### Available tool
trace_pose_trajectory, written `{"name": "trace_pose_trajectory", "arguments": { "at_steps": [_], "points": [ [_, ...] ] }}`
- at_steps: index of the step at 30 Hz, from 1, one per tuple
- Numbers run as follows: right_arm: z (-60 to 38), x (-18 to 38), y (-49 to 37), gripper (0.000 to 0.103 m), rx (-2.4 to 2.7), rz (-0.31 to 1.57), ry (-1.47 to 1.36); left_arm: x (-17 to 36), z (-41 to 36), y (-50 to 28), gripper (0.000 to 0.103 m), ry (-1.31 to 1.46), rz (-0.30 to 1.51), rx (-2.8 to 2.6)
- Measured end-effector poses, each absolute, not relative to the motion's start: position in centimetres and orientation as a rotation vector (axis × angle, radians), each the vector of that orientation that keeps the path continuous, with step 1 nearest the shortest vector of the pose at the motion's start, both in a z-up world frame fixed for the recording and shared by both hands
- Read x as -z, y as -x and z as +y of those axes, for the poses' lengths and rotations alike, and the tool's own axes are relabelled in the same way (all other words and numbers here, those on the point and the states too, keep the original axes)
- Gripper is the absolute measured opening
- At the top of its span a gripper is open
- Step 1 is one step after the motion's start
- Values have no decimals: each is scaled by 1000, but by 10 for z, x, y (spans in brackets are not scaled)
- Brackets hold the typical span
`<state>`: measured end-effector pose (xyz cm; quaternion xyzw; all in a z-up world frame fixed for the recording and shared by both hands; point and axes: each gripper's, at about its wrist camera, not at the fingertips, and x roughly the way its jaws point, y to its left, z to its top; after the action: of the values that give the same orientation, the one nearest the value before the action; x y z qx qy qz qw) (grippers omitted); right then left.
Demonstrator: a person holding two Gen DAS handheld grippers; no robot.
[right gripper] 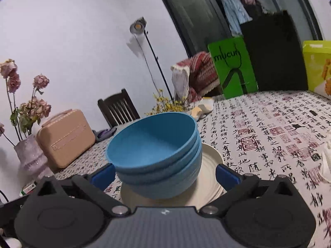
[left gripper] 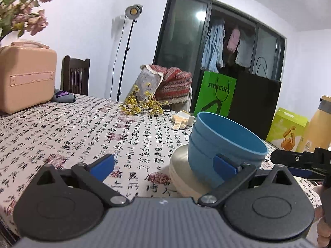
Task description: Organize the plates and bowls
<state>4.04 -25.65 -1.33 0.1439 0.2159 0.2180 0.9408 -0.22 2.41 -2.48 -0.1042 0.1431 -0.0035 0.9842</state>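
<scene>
With three nested blue bowls [right gripper: 157,153] stacked on the pile of cream plates [right gripper: 213,159] near the green bag [right gripper: 233,68], the sorting looks finished; left gripper [left gripper: 163,165] and right gripper [right gripper: 165,174] gape wide, empty.

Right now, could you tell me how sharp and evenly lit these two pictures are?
Left wrist view: the bowls and tablecloth are fairly sharp, the lamp glares and reflects in the glass door, and fisheye bends the door frame. Right wrist view: the bowls are sharp, while the edges smear, especially the cloth at far right.
</scene>
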Motion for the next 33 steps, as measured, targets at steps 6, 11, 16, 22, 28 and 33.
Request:
{"name": "trace_pose_trajectory", "arguments": {
  "at_steps": [6, 11, 16, 22, 28, 33],
  "points": [
    [-257, 31, -5, 103, -415, 385, -193, 45, 29, 28, 103, 170, 275, -23],
    [-257, 39, 23, 103, -371, 348, -107, 61, 33, 43, 103, 144, 292, -26],
    [-256, 45, 42, 103, -348, 322, -56, 65, 39, 53, 103, 141, 287, -29],
    [-253, 51, 56, 103, -333, 310, -25, 67, 38, 62, 103, 120, 273, -13],
    [-255, 51, 57, 103, -322, 313, -28, 69, 35, 66, 103, 104, 268, 9],
    [-256, 53, 58, 103, -312, 312, -36, 70, 33, 66, 103, 102, 269, 12]
  ]
}}
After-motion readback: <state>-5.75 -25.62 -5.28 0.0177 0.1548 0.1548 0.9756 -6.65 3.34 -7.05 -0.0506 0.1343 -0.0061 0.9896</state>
